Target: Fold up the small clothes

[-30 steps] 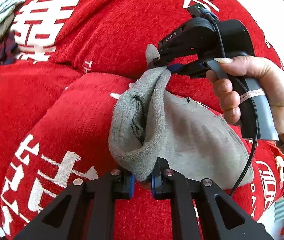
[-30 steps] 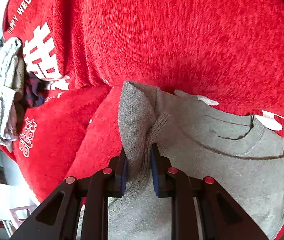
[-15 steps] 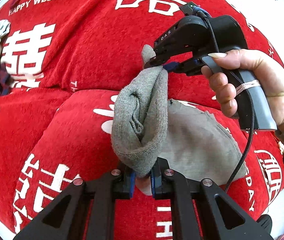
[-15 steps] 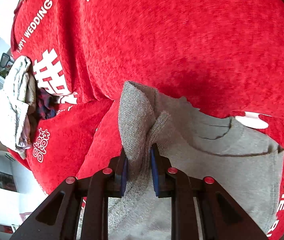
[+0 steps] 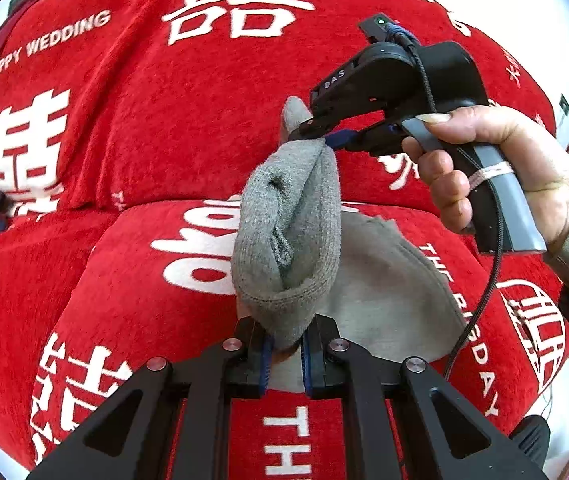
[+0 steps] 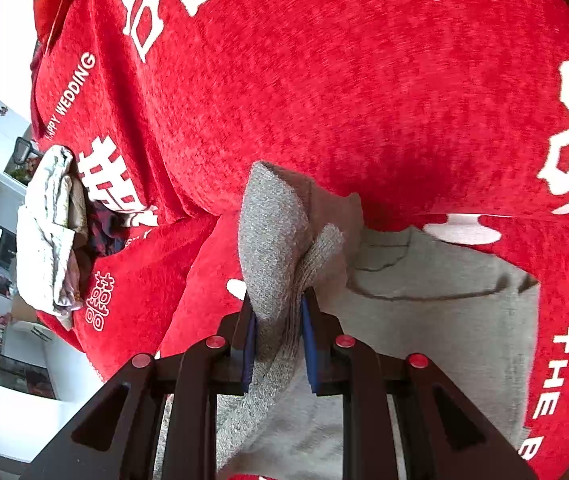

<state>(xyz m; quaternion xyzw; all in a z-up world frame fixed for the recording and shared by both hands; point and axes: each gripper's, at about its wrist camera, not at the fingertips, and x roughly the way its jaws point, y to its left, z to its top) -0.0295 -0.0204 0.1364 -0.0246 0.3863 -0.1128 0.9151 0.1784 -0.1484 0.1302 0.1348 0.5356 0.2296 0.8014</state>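
Left hand-held gripper (image 5: 284, 354): I have it clamped on one end of the grey garment's (image 5: 288, 240) ribbed edge.
Right hand-held gripper (image 6: 276, 334): my right hand (image 5: 496, 168) squeezes it closed on the other end of that edge.
Grey garment: its edge hangs bunched between my two hand-held grippers, raised off the red cover (image 5: 164, 128); the rest trails down onto the cover.
Red cover: white lettering, draped over cushions.
Pile of clothes (image 6: 48, 232): well apart, at the cover's left side.
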